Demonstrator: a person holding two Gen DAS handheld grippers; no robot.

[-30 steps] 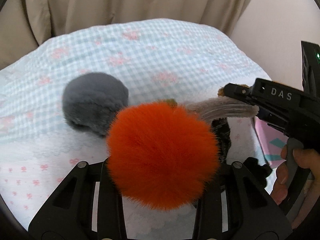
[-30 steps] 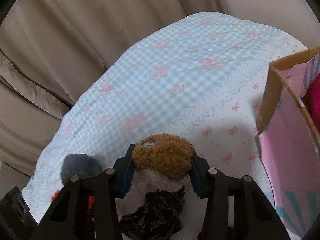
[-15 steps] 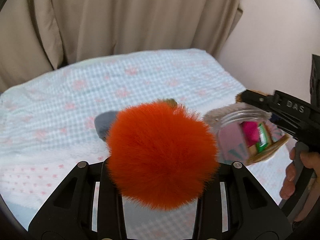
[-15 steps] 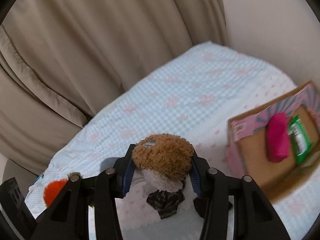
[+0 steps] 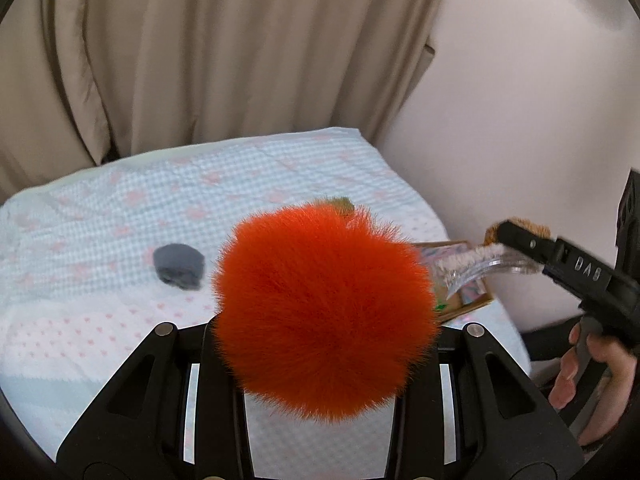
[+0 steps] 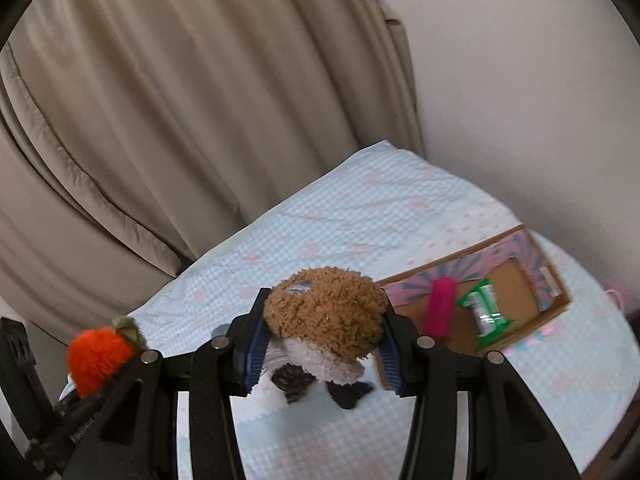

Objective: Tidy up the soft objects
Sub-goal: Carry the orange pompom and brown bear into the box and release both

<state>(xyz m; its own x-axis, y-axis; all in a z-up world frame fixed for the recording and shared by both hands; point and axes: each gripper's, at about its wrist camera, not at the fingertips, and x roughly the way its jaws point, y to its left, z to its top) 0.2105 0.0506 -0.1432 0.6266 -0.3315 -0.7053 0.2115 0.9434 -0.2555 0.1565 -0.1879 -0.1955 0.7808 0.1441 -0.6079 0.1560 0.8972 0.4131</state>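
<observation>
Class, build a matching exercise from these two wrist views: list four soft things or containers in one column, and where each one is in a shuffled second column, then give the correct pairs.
Things:
1. orange pompom
2. brown plush toy
3. grey pompom
4. pink roll

Places:
A. lying inside the cardboard box
B. clamped in the right gripper
C. lying alone on the checked bedspread
D. clamped in the left gripper

Pairs: 1-D, 2-B, 3-C, 4-A

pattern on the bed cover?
Pale blue gingham bed cover with faint pink motifs; clearest in the right wrist view.
</observation>
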